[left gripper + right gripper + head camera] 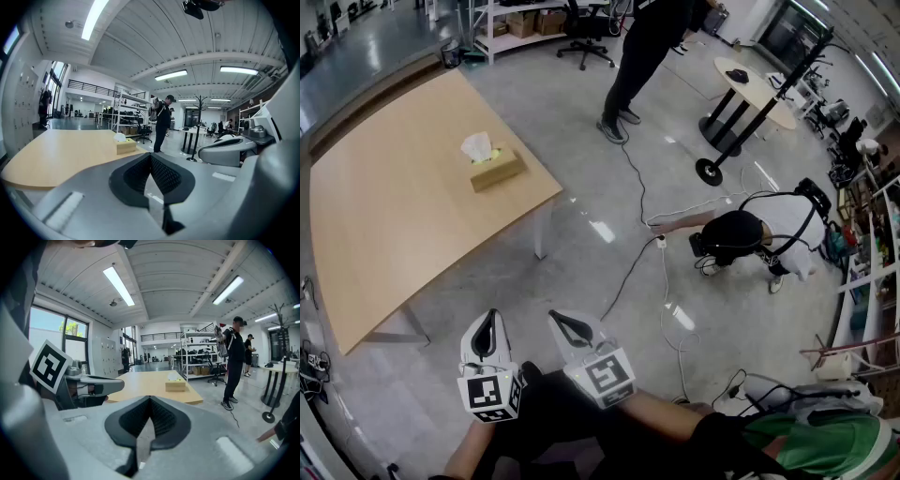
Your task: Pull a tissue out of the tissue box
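Table (pixel 384 234), tissue box (pixel 496 170) far from left tongs (pixel 493 315), right tongs (pixel 556 318)

Your table (pixel 394 216) shows pale, matt wood under a tan cardboard box (pixel 497 171) topped with soft white paper tissue (pixel 476 146). The grey floor (pixel 609 234) is glossy, mirroring the ceiling lights. Your left gripper (pixel 490 317) and right gripper (pixel 564 319) are matt grey plastic with black, finely textured pads (pixel 164 176).
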Demonstrator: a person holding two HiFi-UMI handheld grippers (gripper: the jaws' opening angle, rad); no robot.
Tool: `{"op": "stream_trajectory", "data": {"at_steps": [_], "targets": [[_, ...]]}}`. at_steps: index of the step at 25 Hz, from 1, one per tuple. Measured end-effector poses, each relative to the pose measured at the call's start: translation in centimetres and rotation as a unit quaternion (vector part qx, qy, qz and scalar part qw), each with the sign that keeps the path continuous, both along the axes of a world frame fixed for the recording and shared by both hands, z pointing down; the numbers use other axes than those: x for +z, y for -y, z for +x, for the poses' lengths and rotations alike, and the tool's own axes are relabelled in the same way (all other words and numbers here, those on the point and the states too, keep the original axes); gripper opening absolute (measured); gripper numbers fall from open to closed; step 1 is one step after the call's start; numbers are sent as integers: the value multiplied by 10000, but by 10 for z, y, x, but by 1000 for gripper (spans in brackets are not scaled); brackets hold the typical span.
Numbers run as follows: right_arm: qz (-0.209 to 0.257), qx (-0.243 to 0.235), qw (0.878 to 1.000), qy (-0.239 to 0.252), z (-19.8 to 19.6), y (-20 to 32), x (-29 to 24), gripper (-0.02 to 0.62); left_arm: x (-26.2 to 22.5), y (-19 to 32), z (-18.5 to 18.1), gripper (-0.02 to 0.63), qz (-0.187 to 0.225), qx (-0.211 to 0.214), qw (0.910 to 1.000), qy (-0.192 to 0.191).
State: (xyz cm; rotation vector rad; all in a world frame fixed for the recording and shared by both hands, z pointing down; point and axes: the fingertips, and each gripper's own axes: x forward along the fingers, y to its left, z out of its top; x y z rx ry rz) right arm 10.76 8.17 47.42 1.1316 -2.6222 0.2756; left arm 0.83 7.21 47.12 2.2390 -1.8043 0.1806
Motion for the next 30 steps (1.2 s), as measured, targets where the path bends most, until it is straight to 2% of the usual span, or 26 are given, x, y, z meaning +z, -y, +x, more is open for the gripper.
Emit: {"op": "stream_trajectory", "data": {"at_steps": [10,17,30], "targets": [[-6,80,10000,-12,-13,-2,0,-11,-1,-4,-17,18,47,-37,9999,-92],[-137,329,9994,30,-18,-6,5,-9,2,-14,-32,18,52,-43,9997,-235],[-91,376,9992,-37,-57,-18,7,-9,9,-28,-76,18,79,-121,9993,-335]]}}
